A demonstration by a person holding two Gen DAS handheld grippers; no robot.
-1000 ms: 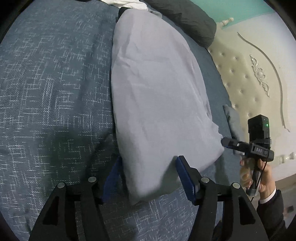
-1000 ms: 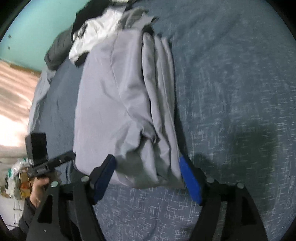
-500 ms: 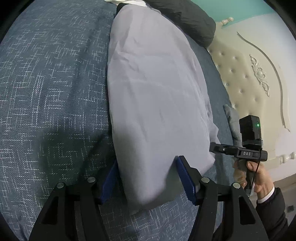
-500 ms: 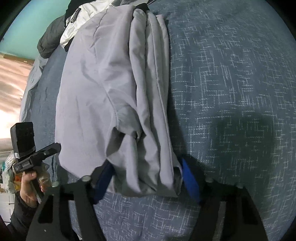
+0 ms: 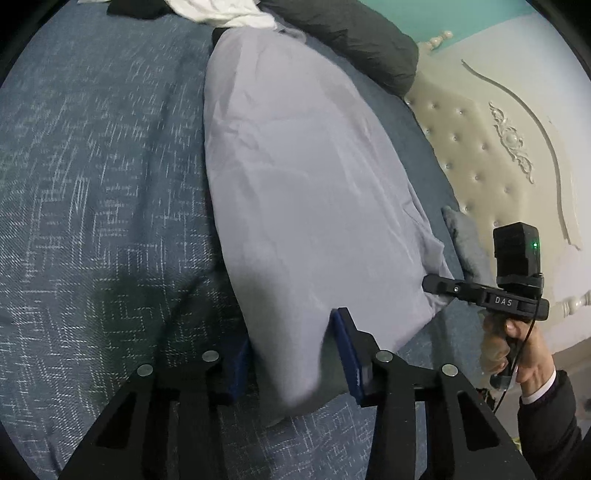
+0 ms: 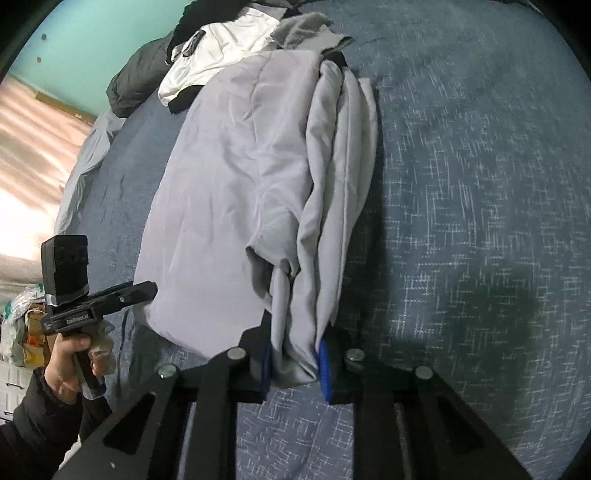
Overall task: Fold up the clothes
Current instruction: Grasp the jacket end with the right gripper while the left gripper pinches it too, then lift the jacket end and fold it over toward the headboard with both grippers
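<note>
Shirt (image 6: 229, 192), grey and folded long, near end bunched between blue pads (image 6: 323, 369) of right gripper (image 6: 295, 369), jaws closing and pinching it. Other near corner between left gripper (image 5: 291, 354) pads, closing too, grip unclear. Lying on blue bed (image 5: 92, 184), pile (image 6: 221, 48) behind.

"DAS" – white letters on the right gripper (image 5: 487, 295) body; left gripper (image 6: 99, 302) label unreadable

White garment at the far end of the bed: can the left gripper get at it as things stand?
Probably not yet. The left gripper sits at the near end of the grey garment, jaws closing around its corner; the white garment lies past the grey one's far end, partly under a dark garment.
</note>
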